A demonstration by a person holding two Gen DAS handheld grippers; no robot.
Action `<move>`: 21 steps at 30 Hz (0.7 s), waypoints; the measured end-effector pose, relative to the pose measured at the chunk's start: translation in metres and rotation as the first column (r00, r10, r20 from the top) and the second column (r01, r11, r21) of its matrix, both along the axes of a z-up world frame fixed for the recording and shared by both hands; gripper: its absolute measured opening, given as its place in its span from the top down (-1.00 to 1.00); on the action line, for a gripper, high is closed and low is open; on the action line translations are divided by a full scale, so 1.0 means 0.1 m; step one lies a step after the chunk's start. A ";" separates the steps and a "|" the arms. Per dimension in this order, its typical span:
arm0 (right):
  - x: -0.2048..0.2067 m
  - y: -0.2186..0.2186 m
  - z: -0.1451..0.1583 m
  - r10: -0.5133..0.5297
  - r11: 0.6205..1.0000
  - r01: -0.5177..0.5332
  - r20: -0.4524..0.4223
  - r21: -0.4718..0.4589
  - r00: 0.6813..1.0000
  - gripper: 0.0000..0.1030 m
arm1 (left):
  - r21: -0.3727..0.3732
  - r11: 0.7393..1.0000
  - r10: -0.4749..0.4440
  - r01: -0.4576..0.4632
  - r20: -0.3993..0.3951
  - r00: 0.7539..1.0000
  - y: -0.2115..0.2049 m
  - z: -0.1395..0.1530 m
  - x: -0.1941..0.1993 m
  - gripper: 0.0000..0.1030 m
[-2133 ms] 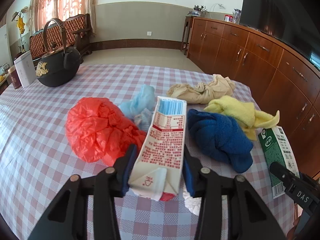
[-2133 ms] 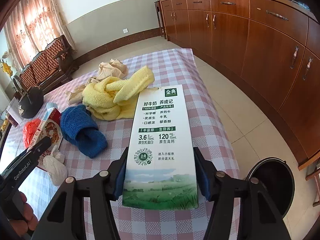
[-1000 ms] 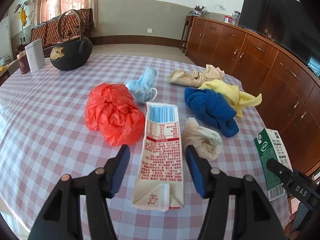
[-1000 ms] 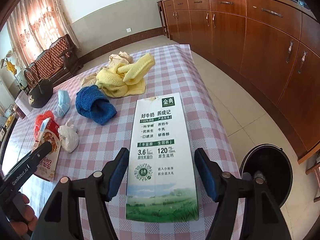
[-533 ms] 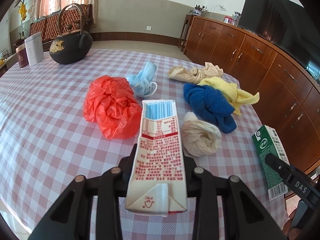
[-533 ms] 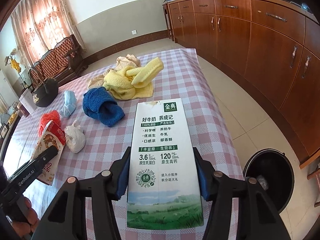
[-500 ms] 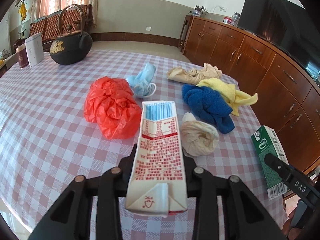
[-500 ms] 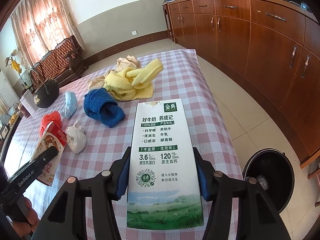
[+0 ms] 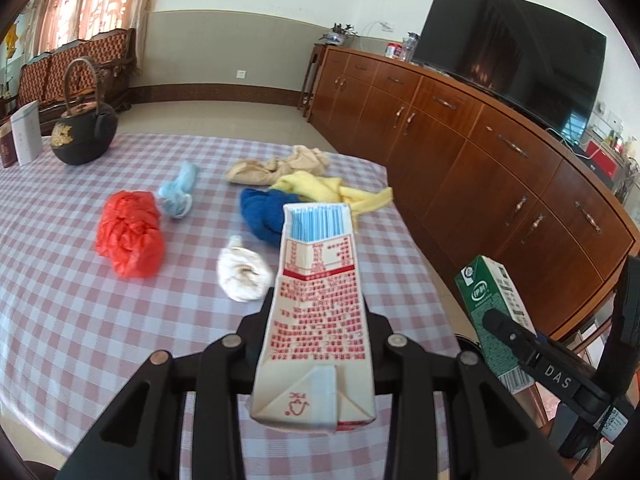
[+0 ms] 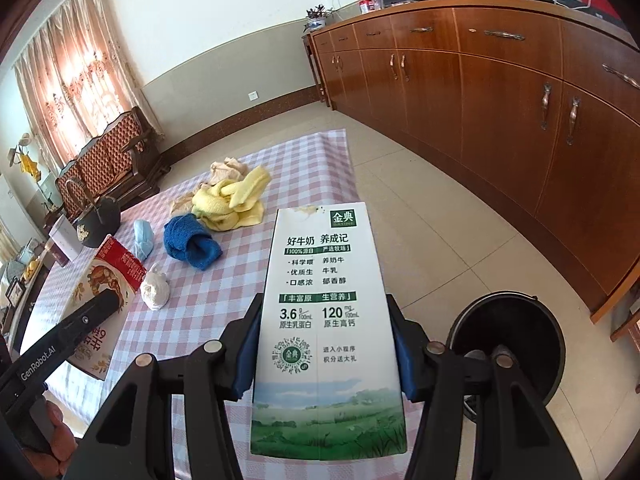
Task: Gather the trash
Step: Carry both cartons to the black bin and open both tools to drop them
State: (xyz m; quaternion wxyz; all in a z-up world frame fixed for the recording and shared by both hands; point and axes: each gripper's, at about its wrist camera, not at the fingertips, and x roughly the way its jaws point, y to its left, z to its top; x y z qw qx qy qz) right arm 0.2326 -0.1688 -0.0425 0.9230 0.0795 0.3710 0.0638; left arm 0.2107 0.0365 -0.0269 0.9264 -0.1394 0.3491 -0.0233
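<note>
Cartons are sitting in both claws: the left gripper [image 9: 316,344] is clamping a red-printed white carton [image 9: 316,312], its pads hidden behind the creased cardboard walls, and the right gripper [image 10: 324,344] is pinching a green-and-white milk carton [image 10: 326,320] between blue pads, above the table edge. Both sets of jaws have just been closing on them. A round black bin [image 10: 506,344] on the floor is showing partly cut off behind the right claw. Lying on the checked tablecloth [image 9: 60,280] are a crinkled red plastic bag [image 9: 130,234], a white wad [image 9: 242,274] and fuzzy blue, yellow and beige cloths.

Checked table [image 9: 60,300], cloths [image 9: 264,220], red bag [image 9: 130,236], kettle [image 9: 84,136]
</note>
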 end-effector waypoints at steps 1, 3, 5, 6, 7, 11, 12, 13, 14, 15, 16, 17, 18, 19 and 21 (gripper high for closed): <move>-0.03 -0.10 0.01 -0.016 1.000 0.016 0.002 -0.001 1.000 -0.10 | -0.003 1.000 -0.025 0.025 0.000 1.000 -0.12 0.01 0.02 0.32; -0.09 -0.32 0.02 -0.051 0.999 0.051 0.002 -0.002 0.999 -0.10 | -0.013 0.997 -0.079 0.078 -0.006 0.997 -0.38 0.01 0.06 0.32; -0.15 -0.57 0.01 -0.090 0.996 0.090 -0.001 -0.001 0.996 -0.10 | -0.028 0.991 -0.132 0.132 -0.012 0.991 -0.66 0.00 0.11 0.32; -0.17 -0.69 0.00 -0.111 0.994 0.111 -0.003 -0.003 0.994 -0.10 | -0.029 0.987 -0.160 0.159 -0.013 0.987 -0.81 -0.01 0.13 0.32; -0.20 -0.82 -0.01 -0.133 0.991 0.133 -0.007 -0.005 0.991 -0.10 | -0.032 0.982 -0.188 0.187 -0.016 0.982 -0.96 -0.02 0.15 0.32; -0.29 -1.35 -0.10 -0.215 0.977 0.215 -0.031 -0.008 0.976 -0.10 | -0.056 0.955 -0.292 0.290 -0.042 0.955 -1.54 -0.09 0.27 0.32; -0.31 -1.49 -0.13 -0.234 0.972 0.234 -0.040 -0.007 0.971 -0.10 | -0.057 0.949 -0.314 0.311 -0.052 0.948 -1.69 -0.12 0.31 0.32; -0.32 -1.62 -0.17 -0.252 0.968 0.253 -0.050 -0.005 0.966 -0.10 | -0.058 0.943 -0.332 0.329 -0.064 0.941 -1.83 -0.16 0.35 0.32; -0.32 -1.73 -0.21 -0.268 0.963 0.268 -0.062 -0.004 0.962 -0.10 | -0.061 0.938 -0.346 0.342 -0.080 0.935 -1.95 -0.21 0.39 0.32; -0.32 -1.85 -0.26 -0.281 0.960 0.281 -0.076 -0.003 0.957 -0.10 | -0.066 0.933 -0.358 0.353 -0.098 0.928 -2.07 -0.27 0.44 0.32; -0.32 -1.94 -0.32 -0.290 0.957 0.291 -0.088 -0.003 0.953 -0.10 | -0.070 0.930 -0.367 0.361 -0.116 0.923 -2.17 -0.34 0.47 0.32; -0.31 -2.03 -0.37 -0.300 0.954 0.300 -0.100 -0.008 0.949 -0.10 | -0.066 0.928 -0.371 0.366 -0.131 0.919 -2.27 -0.41 0.50 0.32; -0.29 -2.11 -0.43 -0.309 0.951 0.309 -0.113 -0.013 0.944 -0.10 | -0.061 0.927 -0.374 0.369 -0.147 0.915 -2.36 -0.48 0.54 0.32; -0.27 -2.20 -0.49 -0.316 0.948 0.317 -0.126 -0.013 0.940 -0.10 | -0.057 0.926 -0.378 0.374 -0.163 0.911 -2.44 -0.53 0.55 0.32; -0.21 -2.34 -0.61 -0.327 0.944 0.330 -0.154 -0.010 0.932 -0.10 | -0.041 0.926 -0.377 0.376 -0.195 0.906 -2.60 -0.66 0.59 0.32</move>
